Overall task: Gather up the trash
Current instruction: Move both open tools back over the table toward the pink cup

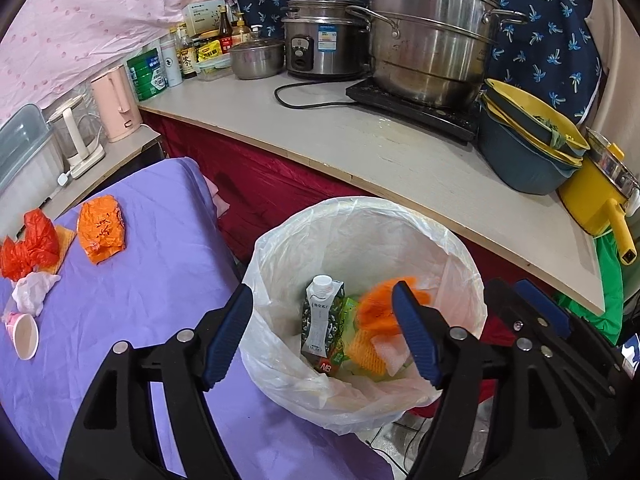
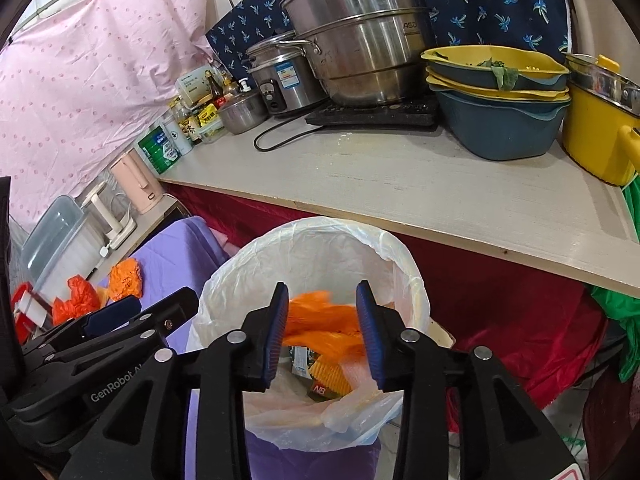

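Observation:
A bin lined with a white bag (image 1: 280,240) (image 2: 400,248) stands between the purple table and the counter. It holds a drink carton (image 1: 322,320), a yellow sponge (image 1: 366,350) and a blurred orange bag (image 1: 380,304) (image 2: 320,320) falling in. My left gripper (image 1: 320,336) is open and empty over the bin. My right gripper (image 2: 322,332) is open above the bin, with the orange bag just below its fingers. On the purple cloth (image 1: 160,280) lie an orange bag (image 1: 101,227), a red bag (image 1: 34,246), a white tissue (image 1: 32,290) and a pink paper cup (image 1: 25,334).
The counter (image 1: 360,148) behind the bin carries steel pots (image 1: 432,32), a rice cooker (image 1: 324,36), stacked basins (image 1: 524,148), a yellow pot (image 1: 600,196) and bottles (image 1: 188,52). A pink kettle (image 1: 116,104) stands at the left. Red cloth (image 1: 260,184) hangs under the counter.

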Demonstrator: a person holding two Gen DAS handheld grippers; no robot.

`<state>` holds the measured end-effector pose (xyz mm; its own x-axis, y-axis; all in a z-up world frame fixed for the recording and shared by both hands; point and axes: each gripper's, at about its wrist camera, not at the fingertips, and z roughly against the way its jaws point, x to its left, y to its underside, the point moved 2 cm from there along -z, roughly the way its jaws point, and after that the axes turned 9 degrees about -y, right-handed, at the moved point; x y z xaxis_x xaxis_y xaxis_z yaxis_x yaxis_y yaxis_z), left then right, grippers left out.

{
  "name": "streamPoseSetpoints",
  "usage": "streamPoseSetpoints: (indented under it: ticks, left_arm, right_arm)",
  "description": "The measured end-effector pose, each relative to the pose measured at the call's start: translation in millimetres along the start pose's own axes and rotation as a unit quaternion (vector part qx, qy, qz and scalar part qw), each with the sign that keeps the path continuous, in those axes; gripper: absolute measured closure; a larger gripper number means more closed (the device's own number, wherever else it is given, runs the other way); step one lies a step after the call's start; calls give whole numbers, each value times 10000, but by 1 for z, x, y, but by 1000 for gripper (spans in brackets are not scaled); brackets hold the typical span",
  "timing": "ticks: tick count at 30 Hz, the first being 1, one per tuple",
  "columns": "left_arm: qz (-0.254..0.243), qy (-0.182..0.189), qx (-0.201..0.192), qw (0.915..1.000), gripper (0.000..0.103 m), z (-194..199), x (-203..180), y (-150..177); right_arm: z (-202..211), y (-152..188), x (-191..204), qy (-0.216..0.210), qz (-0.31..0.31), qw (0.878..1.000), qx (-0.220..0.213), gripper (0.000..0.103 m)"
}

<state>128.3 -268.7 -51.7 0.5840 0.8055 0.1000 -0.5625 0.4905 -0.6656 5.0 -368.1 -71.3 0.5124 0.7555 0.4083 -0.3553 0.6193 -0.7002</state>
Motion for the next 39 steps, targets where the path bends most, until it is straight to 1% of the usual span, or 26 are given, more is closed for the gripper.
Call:
streamPoseSetpoints:
  ticks: [10,15,20,25,29,36,38,39]
  left_arm:
    - [180,-77,-72,9998,34,10,18,-1]
    - [352,-179,-137,9991,34,18,39,0]
    - [590,-343,-149,9976,34,23,71,4]
    - [927,-596,-144,9938,34,28,121,13]
    - [1183,-826,-114,9895,34,31,164,23]
    - [1777,-1334,93,9750,34,31,252,52]
    - [1957,-1481,164,9693,34,31,276,63]
    - [2076,-1590,204,9650,34,32,292,69]
  right_arm:
    - [11,-4,20,-111,104,9998,-137,59]
    - [14,-3,40,-219,199,9994,-173,52]
    - [11,0,64,-364,331,9987,-138,50]
    - [4,6,95,-546,495,9973,-44,49]
    - [-5,14,128,-718,684,9951,58,49]
    - [-28,37,191,-1038,1035,9886,351,49]
    - [-37,46,210,-1128,1139,9860,467,49]
    - [-41,51,220,-1179,1192,9844,529,49]
